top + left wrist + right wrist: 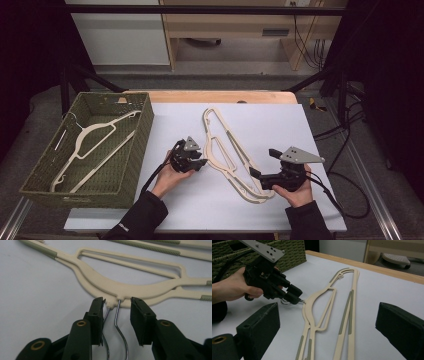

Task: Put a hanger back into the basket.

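Cream plastic is what we see nearest our left tongs (pixel 116 315): a stack of flat hangers (pixel 227 152) lies on the white surface (pixel 280 210), and the two thin steel hook wires (pixel 117 325) that leave the hangers' neck run back between the black pads. The left pad sits just beside one wire, the right pad stands off from the other, so these tongs are part-way apart and not clamped, with the wires inside the gap. In the high view our left hand (pixel 170 177) holds the tool low at the hangers' left flank. Our right tongs (pixel 256 174) stand wide apart with nothing between them, at the lower right of the stack, close to the shoulder ends. The hangers' long axis runs slantwise across the surface, from near right to far left, with the hook side turned toward our left hand; one end lies by the right tongs and the other reaches toward the far wooden edge (pixel 220 96). Each hanger is a slim cream frame with open slots and ribbed grey-green strips (pixel 348 307) along its arms. Farther left, a green woven basket (pixel 142 125) holds another pale hanger (pixel 92 137).
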